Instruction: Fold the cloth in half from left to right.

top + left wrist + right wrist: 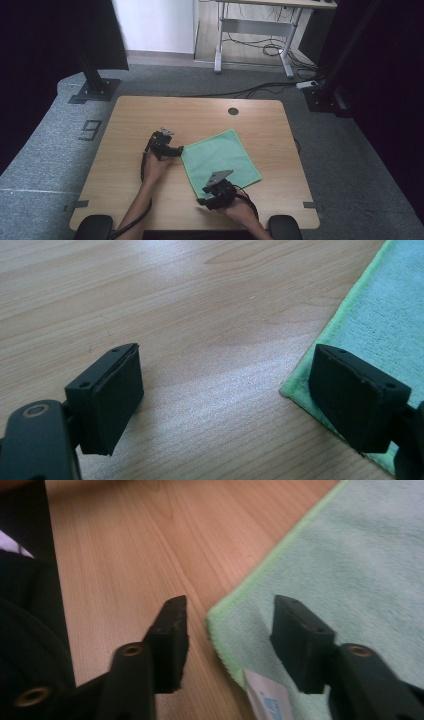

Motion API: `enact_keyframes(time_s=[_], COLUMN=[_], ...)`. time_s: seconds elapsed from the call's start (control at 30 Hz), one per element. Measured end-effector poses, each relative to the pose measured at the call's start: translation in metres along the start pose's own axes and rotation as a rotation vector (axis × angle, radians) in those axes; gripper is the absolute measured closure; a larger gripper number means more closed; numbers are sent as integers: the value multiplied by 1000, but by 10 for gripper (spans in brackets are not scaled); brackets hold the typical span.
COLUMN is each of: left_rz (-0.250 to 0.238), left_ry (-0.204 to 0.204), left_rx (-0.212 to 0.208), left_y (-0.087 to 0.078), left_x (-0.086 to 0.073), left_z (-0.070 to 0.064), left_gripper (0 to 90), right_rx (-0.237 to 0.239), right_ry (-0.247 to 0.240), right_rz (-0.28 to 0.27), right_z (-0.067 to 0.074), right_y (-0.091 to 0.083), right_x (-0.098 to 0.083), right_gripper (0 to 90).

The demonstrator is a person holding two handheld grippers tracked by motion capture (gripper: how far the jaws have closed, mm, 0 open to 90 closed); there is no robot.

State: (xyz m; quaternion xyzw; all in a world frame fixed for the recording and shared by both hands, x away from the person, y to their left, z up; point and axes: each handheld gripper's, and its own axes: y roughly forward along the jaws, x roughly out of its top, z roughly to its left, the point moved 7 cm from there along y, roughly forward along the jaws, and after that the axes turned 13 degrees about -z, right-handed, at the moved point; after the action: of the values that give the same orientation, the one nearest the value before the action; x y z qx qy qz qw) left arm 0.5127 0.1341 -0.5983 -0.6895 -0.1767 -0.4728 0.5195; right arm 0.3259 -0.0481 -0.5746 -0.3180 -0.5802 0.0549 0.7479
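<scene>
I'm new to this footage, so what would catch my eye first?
A green cloth lies flat in the middle of the wooden table. The left gripper sits open at the cloth's left corner, and the right gripper straddles its near corner, where a white label shows.
</scene>
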Motion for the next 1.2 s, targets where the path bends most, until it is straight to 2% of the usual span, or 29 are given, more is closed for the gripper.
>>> enact_keyframes(time_s=[0.1,0.23,0.3,0.43,0.53,0.6,0.7,0.8,0.93,1.2], left_rz=[-6,-31,-38,-46,-48,-47,-36,-27,-21,6], left_ry=[3,29,44,67,71,71,39,10,3,0], left_rx=[-3,-43,-66,-112,-145,-154,-164,-171,-157,-133], left_y=[-1,-3,-4,-5,-5,-5,-6,-8,-16,-35], left_x=[0,1,1,1,1,1,2,0,-4,-14], left_z=[-1,-6,-9,-13,-18,-20,-19,-14,-6,13], left_gripper=[162,330,424,583,706,795,842,852,853,850], right_rx=[-9,-25,-28,-33,-32,-23,-15,-9,13,60], right_ry=[-36,-65,-64,-57,-44,-37,-34,-36,-35,-80], right_rz=[37,63,60,46,41,40,36,30,23,41], right_z=[5,8,8,7,7,6,7,9,14,32], right_y=[5,9,9,7,6,6,7,8,14,36], right_x=[-2,-4,-4,-2,-1,-1,-1,1,6,14], right_gripper=[631,801,849,868,869,869,870,870,870,868])
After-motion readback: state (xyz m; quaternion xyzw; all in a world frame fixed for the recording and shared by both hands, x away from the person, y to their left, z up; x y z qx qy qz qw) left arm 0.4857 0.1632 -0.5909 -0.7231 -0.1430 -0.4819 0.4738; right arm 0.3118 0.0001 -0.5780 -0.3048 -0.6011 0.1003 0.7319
